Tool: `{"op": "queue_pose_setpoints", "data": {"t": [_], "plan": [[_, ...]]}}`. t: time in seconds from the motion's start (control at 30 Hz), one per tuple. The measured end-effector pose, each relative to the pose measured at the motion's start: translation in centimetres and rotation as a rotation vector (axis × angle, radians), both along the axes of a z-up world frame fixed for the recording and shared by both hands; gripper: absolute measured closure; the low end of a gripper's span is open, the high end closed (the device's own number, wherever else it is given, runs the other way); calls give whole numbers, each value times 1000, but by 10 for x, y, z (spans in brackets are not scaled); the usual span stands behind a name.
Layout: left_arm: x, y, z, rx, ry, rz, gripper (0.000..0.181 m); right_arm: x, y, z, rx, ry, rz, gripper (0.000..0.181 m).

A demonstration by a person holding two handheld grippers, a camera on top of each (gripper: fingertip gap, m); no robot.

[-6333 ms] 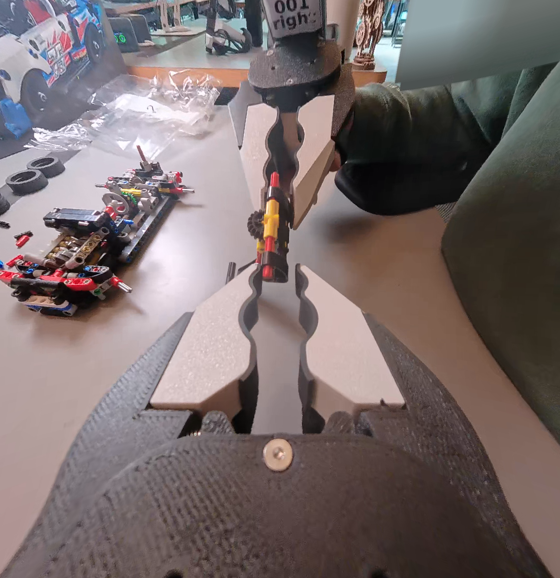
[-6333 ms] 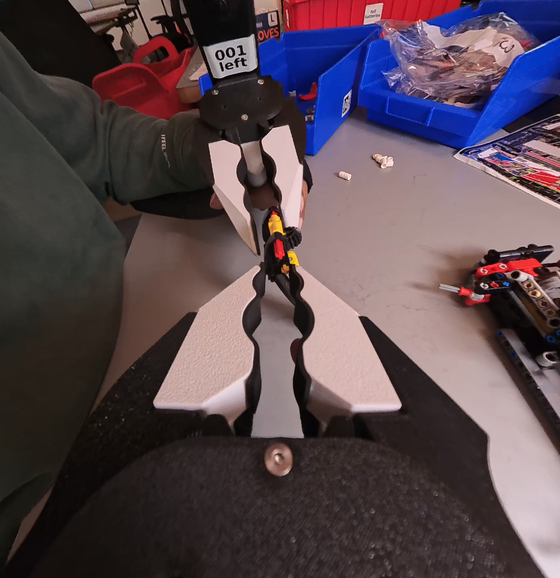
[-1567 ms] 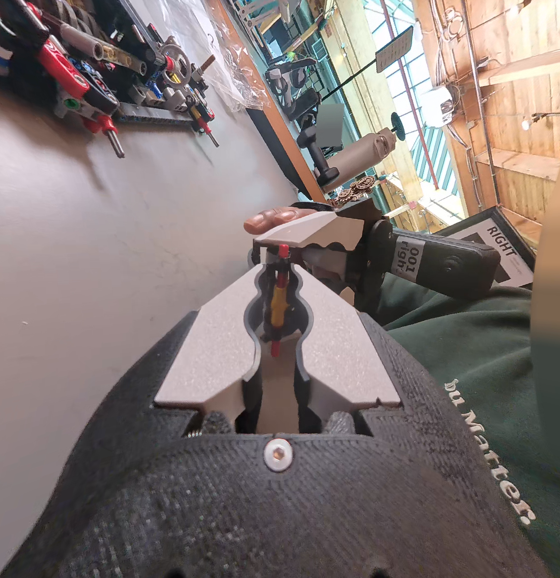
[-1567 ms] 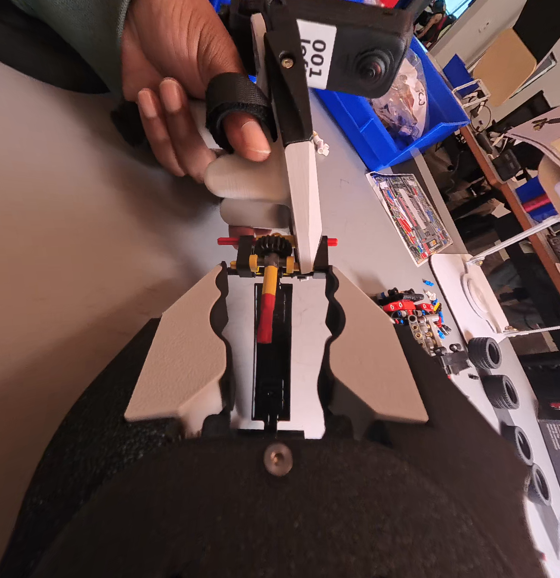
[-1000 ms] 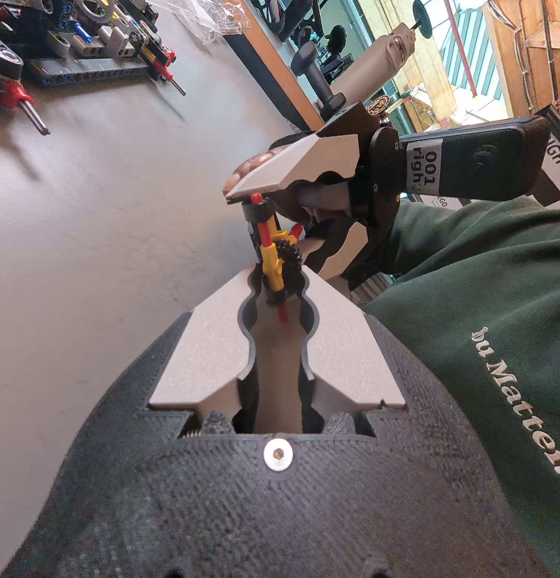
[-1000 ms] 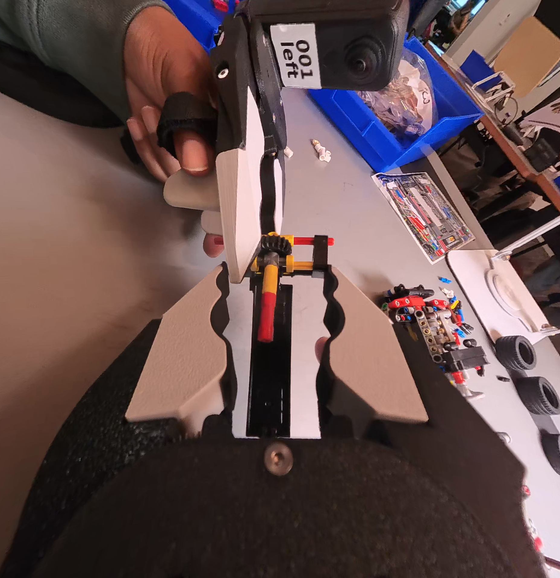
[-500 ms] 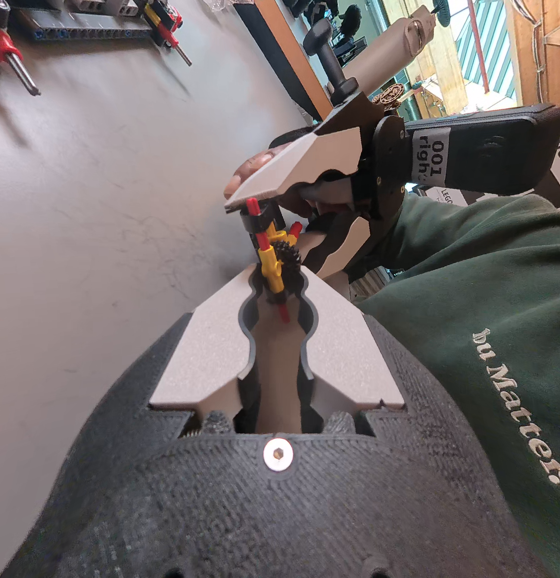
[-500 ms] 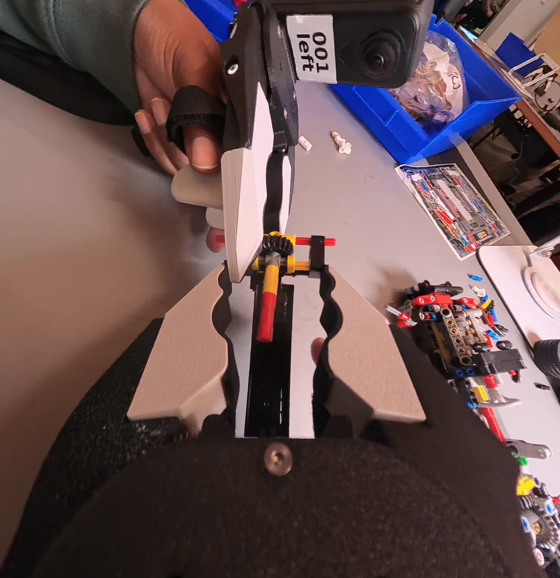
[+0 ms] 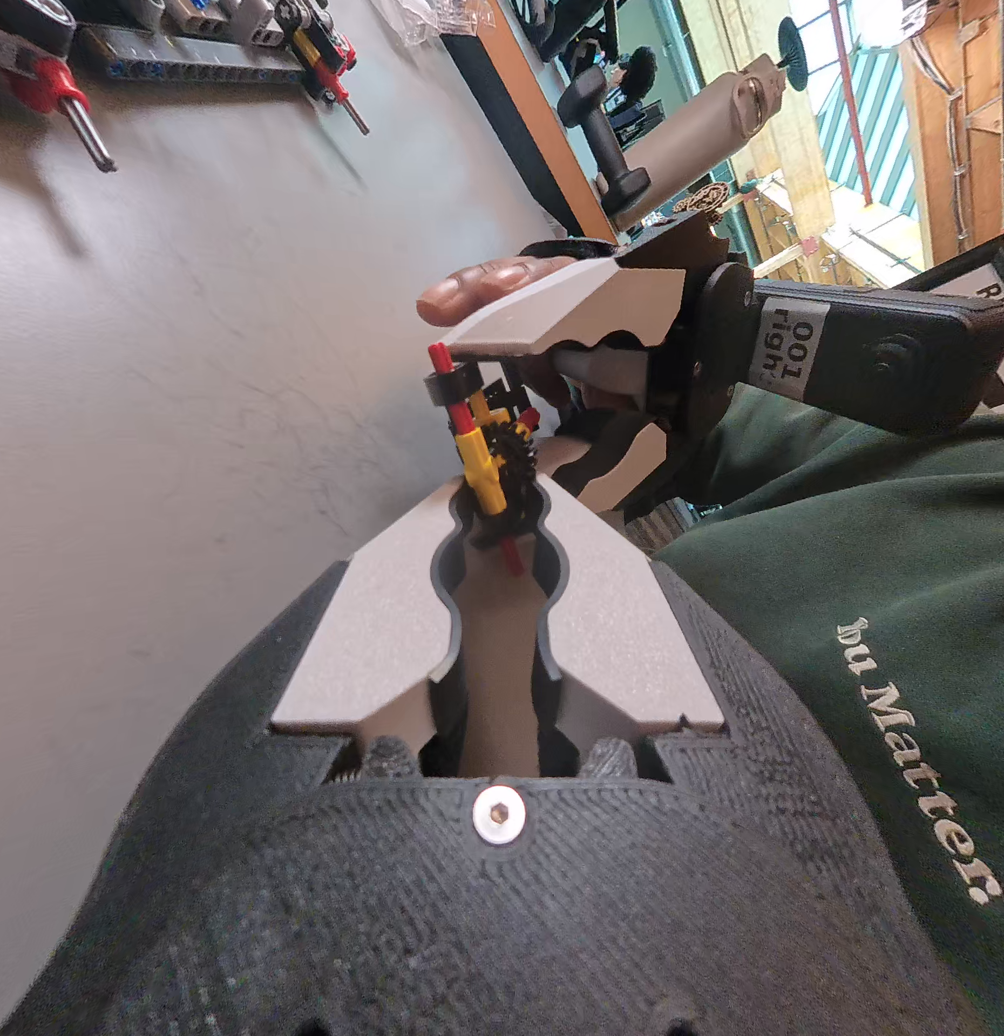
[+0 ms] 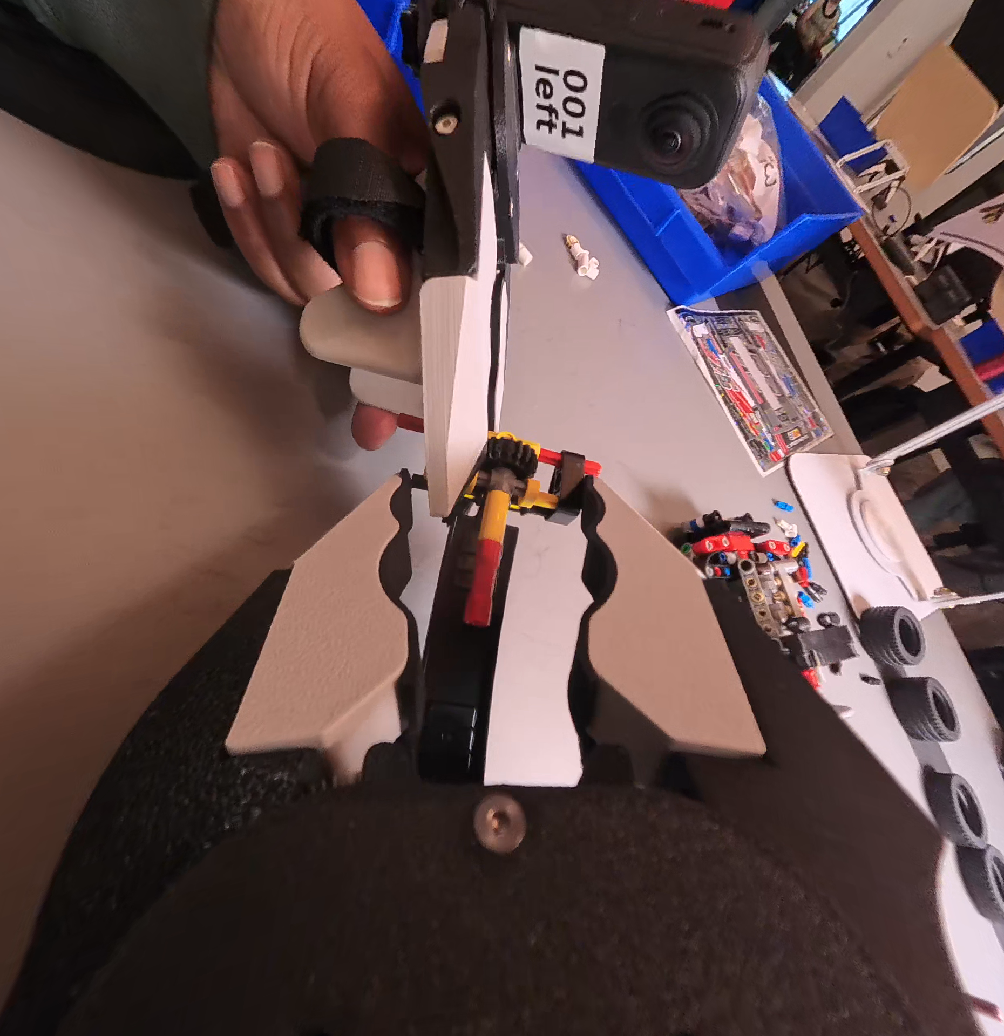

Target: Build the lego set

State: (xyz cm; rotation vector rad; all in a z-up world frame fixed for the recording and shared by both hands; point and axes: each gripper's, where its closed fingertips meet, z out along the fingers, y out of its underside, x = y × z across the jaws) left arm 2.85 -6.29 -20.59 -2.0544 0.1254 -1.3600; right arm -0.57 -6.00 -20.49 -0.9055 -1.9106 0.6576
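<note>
A small lego sub-assembly (image 10: 508,482) has a black frame, a black gear, yellow connectors and red axles. It also shows in the left wrist view (image 9: 480,465). My right gripper (image 10: 497,488) is shut on the frame across its width, and a long black beam (image 10: 452,673) runs back between its fingers. My left gripper (image 9: 497,493) is shut on the gear end of the same sub-assembly. In the right wrist view it (image 10: 469,476) comes down from above. In the left wrist view the right gripper (image 9: 500,409) comes in from the right. Both hold the piece above the grey table (image 9: 208,336).
The partly built car chassis (image 10: 769,577) lies on the table at the right, with several black tyres (image 10: 898,636) beyond it. A printed sheet (image 10: 752,381), small white parts (image 10: 584,263) and a blue bin (image 10: 713,224) lie farther off. A green sleeve (image 9: 825,560) is close on the right. The tips of both grippers are at nearly the same place.
Both grippers have lifted and turned the sub-assembly off the table. My left gripper has regripped at the gear end. In the last half second only the views shifted slightly.
</note>
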Motion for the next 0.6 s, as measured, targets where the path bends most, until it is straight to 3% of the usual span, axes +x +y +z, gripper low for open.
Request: {"op": "queue_pose_setpoints", "data": {"t": [0.6], "plan": [[3, 0, 0, 40, 38, 4, 165, 3, -2, 2, -63, 18, -3, 127]]}}
